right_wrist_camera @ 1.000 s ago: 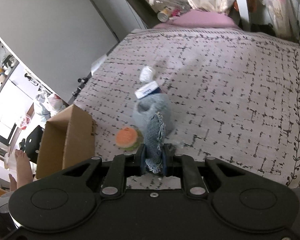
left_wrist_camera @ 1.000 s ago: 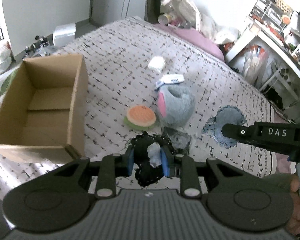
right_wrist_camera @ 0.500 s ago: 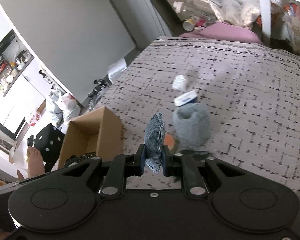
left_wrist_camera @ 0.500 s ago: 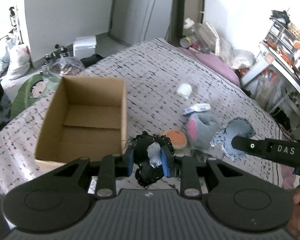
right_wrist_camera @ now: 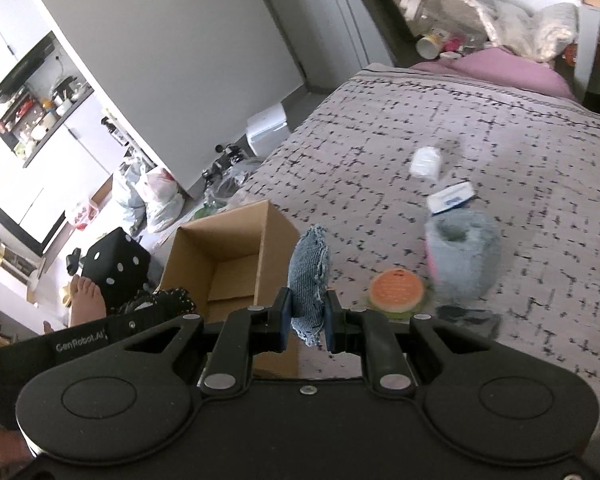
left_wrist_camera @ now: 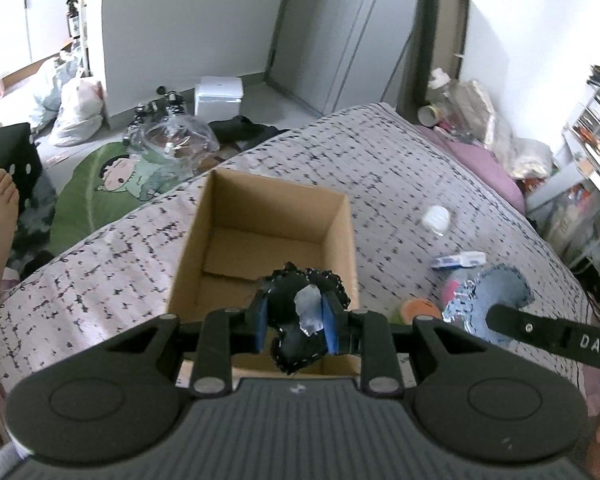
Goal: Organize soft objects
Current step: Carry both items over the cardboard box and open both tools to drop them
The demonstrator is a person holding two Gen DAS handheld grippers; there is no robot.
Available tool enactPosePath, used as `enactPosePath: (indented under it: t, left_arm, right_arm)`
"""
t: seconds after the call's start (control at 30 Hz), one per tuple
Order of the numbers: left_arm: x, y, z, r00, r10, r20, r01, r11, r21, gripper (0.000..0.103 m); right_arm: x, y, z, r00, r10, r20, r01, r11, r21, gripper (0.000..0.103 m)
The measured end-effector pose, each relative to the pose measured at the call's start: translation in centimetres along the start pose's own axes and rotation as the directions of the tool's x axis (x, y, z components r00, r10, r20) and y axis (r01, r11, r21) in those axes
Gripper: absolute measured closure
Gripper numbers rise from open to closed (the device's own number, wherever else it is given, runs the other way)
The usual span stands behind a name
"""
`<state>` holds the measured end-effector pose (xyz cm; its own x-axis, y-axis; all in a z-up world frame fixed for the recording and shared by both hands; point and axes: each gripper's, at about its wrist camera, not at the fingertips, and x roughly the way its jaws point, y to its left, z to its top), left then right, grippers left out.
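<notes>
— What's nearest you?

— The left gripper [left_wrist_camera: 294, 326], low in the frame, its blue pads pinched on a black pouch [left_wrist_camera: 300, 312] with a frilly edge. The right gripper [right_wrist_camera: 307, 319] is clamped on a denim pad [right_wrist_camera: 309, 276].

— And the box?

— The box [left_wrist_camera: 340, 240] sits mid-frame on the bed [left_wrist_camera: 380, 168], just beyond the pouch, open, with only a loose cardboard flap on its floor.

— Anything left out?

— To its right lie an orange toy [right_wrist_camera: 397, 291], a grey plush [right_wrist_camera: 462, 254], a small white packet [right_wrist_camera: 450, 198] and, farther up, a white bottle [right_wrist_camera: 425, 163].
</notes>
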<state>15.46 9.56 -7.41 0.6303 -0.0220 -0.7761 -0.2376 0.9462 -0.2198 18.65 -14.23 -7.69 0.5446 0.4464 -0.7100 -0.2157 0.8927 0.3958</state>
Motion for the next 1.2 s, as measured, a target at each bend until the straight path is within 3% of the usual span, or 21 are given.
enactPosePath:
  t: [0.57, 0.83, 1.2]
  left_arm:
    - [3.1, 5.1, 0.4, 0.995, 0.074, -0.073, -0.079, 0.994, -0.071, 0.072]
    - [3.1, 6.4, 0.4, 0.993, 0.066, -0.095, -0.076, 0.992, -0.104, 0.059]
    - [2.0, 6.2, 0.5, 0.993, 0.083, -0.080, -0.090, 0.991, -0.094, 0.047]
  right_arm:
    - [4.9, 4.9, 0.0, 0.997, 0.039, -0.070, -0.042, 0.998, -0.047, 0.086]
    - [6.4, 6.5, -0.6, 0.991, 0.076, -0.107, -0.080, 0.996, -0.038, 0.086]
    - [6.7, 6.8, -1.3, 0.978, 0.135, -0.161, -0.136, 0.991, 0.001, 0.076]
